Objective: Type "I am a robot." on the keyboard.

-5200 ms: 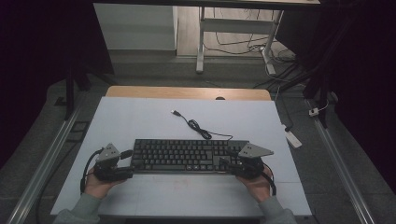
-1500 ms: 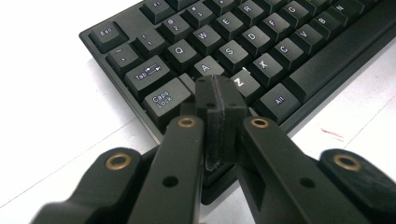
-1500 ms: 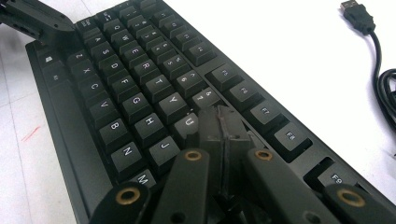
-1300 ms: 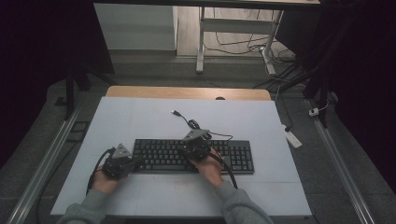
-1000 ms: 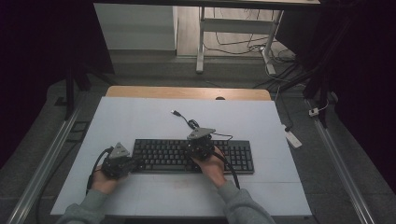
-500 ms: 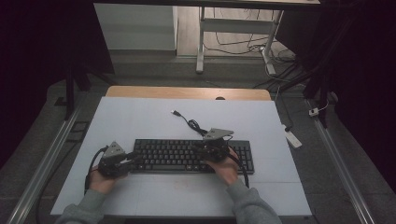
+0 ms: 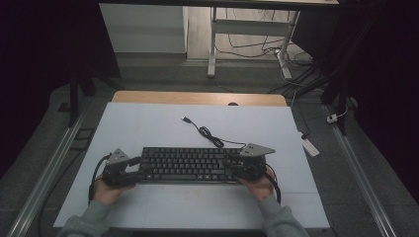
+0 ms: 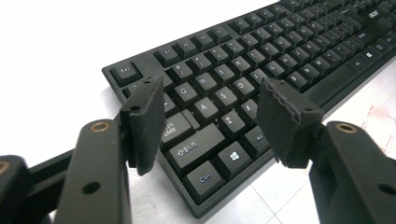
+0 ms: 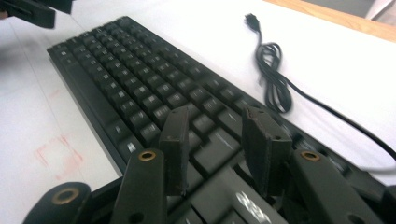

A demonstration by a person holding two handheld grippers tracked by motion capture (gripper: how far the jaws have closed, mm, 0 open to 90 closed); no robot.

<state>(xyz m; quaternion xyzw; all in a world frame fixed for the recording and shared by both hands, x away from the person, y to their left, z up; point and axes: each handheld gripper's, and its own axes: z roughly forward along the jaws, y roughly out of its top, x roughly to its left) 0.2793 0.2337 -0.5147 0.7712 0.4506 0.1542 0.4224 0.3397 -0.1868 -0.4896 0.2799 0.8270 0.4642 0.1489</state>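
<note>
Keyboard (image 7: 188, 165) on table (image 7: 148, 123), cable (image 7: 207, 132) coiled behind

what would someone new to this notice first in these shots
A black keyboard lies across the near middle of the white table, with the left hand-held gripper at its left end and the right hand-held gripper at its right end, both open. Behind it, its black cable trails loose towards the far edge.

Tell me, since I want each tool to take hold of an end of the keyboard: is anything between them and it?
Nothing visible. The left tool has just been opening, jaws apart over the keyboard's left end; the right tool likewise over the right end. The cable lies behind.
</note>
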